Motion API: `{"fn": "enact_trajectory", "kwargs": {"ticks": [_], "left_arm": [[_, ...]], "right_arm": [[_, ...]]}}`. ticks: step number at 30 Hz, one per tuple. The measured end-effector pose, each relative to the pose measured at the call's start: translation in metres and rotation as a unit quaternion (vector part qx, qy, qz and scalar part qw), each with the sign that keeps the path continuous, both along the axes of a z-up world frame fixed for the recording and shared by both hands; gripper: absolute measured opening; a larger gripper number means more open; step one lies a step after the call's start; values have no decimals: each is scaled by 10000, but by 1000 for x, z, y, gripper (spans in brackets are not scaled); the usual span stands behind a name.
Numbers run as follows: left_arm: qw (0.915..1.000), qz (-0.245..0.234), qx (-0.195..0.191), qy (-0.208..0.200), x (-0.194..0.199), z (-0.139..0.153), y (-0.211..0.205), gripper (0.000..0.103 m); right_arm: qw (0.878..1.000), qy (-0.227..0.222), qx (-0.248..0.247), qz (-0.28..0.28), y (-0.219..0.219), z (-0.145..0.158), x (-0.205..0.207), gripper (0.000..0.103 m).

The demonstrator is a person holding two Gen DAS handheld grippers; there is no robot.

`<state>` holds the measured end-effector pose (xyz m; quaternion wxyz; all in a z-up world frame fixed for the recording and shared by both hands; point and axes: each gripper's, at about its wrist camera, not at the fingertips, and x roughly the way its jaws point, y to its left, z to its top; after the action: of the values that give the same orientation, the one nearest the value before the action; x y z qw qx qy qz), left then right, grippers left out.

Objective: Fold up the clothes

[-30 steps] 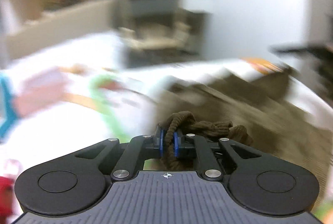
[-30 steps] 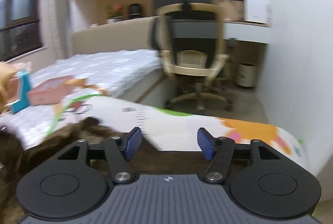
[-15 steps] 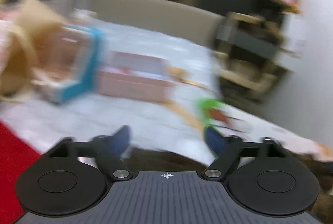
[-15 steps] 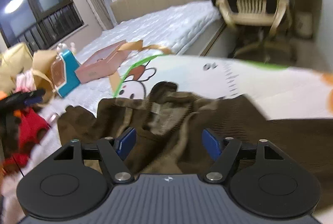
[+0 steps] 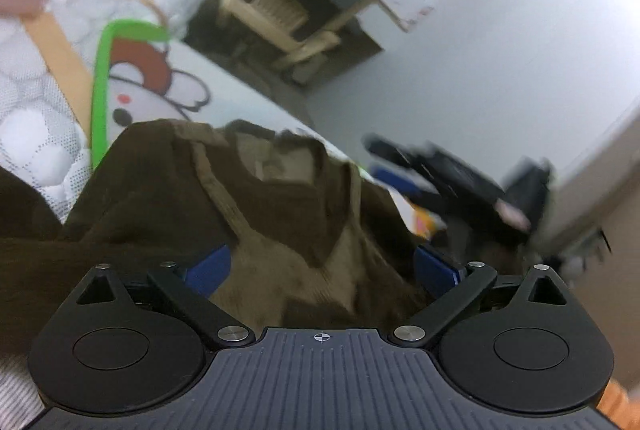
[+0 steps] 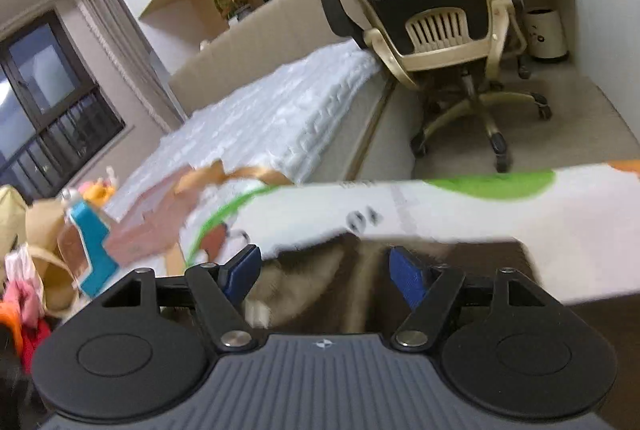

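Left wrist: left gripper (image 5: 320, 266) (fingers apart) over brown garment (image 5: 280, 214)

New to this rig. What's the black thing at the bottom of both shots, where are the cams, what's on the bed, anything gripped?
There is no robot arm: a person holds one two-finger gripper in each hand, and a fisheye camera on each looks forward along its fingers. The black body with blue pads at the bottom of each picture is that gripper itself.

The left view shows the left gripper, jaws spread wide over a brown sweater. The sweater lies rumpled on a white cartoon-print mat spread over the quilted mattress. The other gripper shows as a dark blur at the right.

The right view shows the right gripper, also open, low over the same sweater near the mat's edge. Behind it are an office chair, a waste bin, and a pink box among clutter at the left.

Nothing is gripped: both sets of pads stand apart.
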<state>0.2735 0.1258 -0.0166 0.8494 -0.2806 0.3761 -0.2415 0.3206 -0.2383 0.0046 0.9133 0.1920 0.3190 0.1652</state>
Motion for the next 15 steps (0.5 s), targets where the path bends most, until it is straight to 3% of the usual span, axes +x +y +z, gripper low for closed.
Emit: {"fn": "enact_trajectory", "kwargs": {"ticks": [5,9,11,15], "left_arm": [[9958,100,-627,653,40,-29,-10,100],[9874,107,-1165,1067,72,-37,-20,101],[9862,220,-1306,995,87,-32,-21,101],[9851,1217,-1074,576,111,-14,12,101]], "right_arm": [[9986,44,-525,-52,-26,-30,-32,73],[9987,-44,-504,14,-28,-33,-41,75],[9983,-181,-546,121,-23,-23,-43,75],[9941,-579,-896,197,-18,3,-47,84]]}}
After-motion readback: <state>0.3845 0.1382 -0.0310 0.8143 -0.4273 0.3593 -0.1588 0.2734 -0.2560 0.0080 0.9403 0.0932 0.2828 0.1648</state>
